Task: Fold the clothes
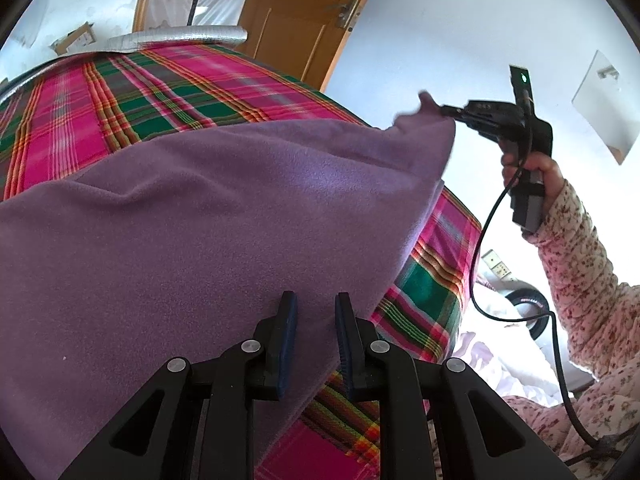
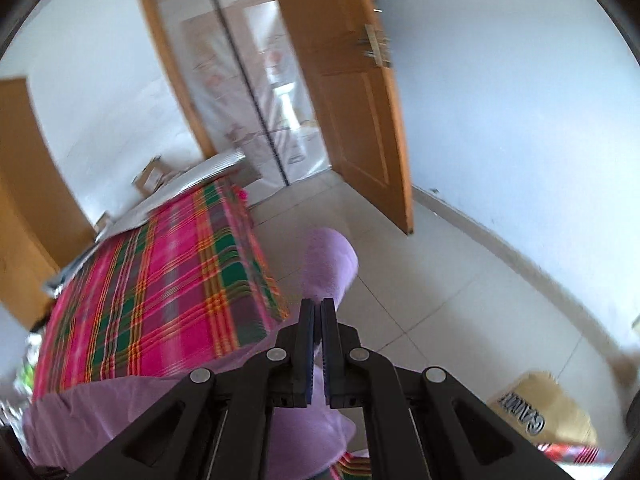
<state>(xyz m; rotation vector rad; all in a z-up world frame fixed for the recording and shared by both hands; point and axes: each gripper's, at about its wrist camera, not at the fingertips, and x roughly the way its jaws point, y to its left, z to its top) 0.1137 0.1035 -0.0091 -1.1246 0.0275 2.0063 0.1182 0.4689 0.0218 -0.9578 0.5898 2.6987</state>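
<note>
A purple fleece cloth (image 1: pixel 200 220) is lifted over a bed with a pink and green plaid sheet (image 1: pixel 160 92). My left gripper (image 1: pixel 316 300) is at its near edge, with a fold of the fleece between narrowly parted fingers, gripped as far as I can see. Up at the right, my right gripper (image 1: pixel 446 110) pinches a far corner and holds it high, so the cloth stretches between the two. In the right wrist view my right gripper (image 2: pixel 318 304) is shut, and the cloth's end (image 2: pixel 330 264) pokes out past its tips above the floor beside the plaid sheet (image 2: pixel 160 288).
A hand and a floral sleeve (image 1: pixel 580 260) hold the right gripper, and a black cable (image 1: pixel 480 240) hangs from it. An open wooden door (image 2: pixel 352 120) and tiled floor (image 2: pixel 440 300) lie right of the bed. A cardboard box (image 2: pixel 540 412) stands on the floor.
</note>
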